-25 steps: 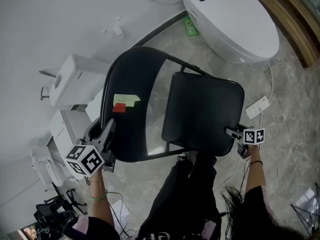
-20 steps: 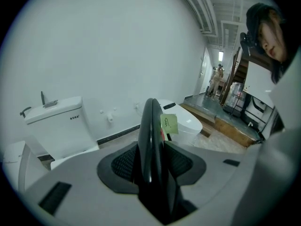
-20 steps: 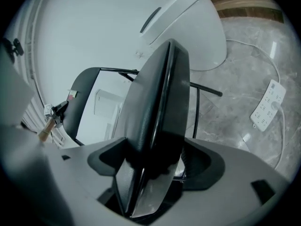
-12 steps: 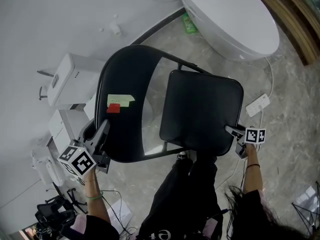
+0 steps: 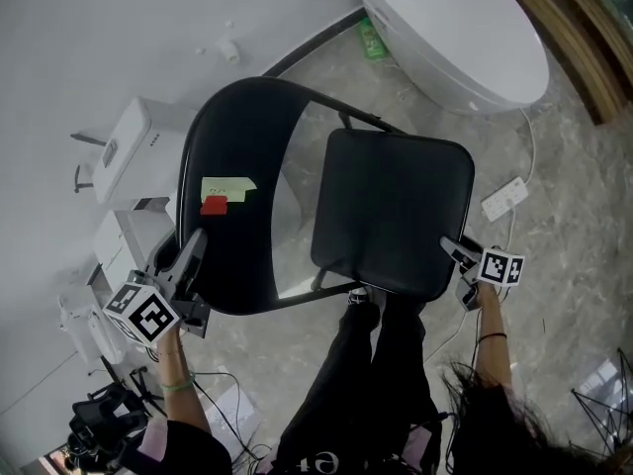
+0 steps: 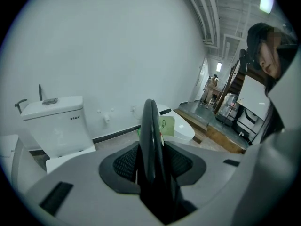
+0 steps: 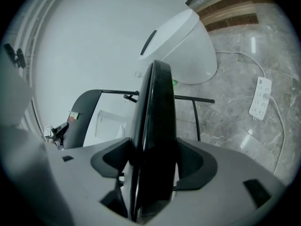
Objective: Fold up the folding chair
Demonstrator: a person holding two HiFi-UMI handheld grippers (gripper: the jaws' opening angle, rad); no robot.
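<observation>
The black folding chair stands open below me. Its curved backrest carries a yellow-green note and a red tag. My left gripper is shut on the backrest's near edge, which runs upright between the pads in the left gripper view. The padded seat lies to the right. My right gripper holds the seat's right front corner. Its jaws have just been closing, and the seat's edge fills the gap between them, with the pads against it.
A white toilet stands at the far right, and another with a cistern is at the left by the wall. A white power strip and its cable lie on the marble floor. The person's dark trouser legs are under the seat.
Both grippers have risen with the chair. The backrest and left gripper have slid left in the head view. The right gripper has rolled a little at the seat's corner.
</observation>
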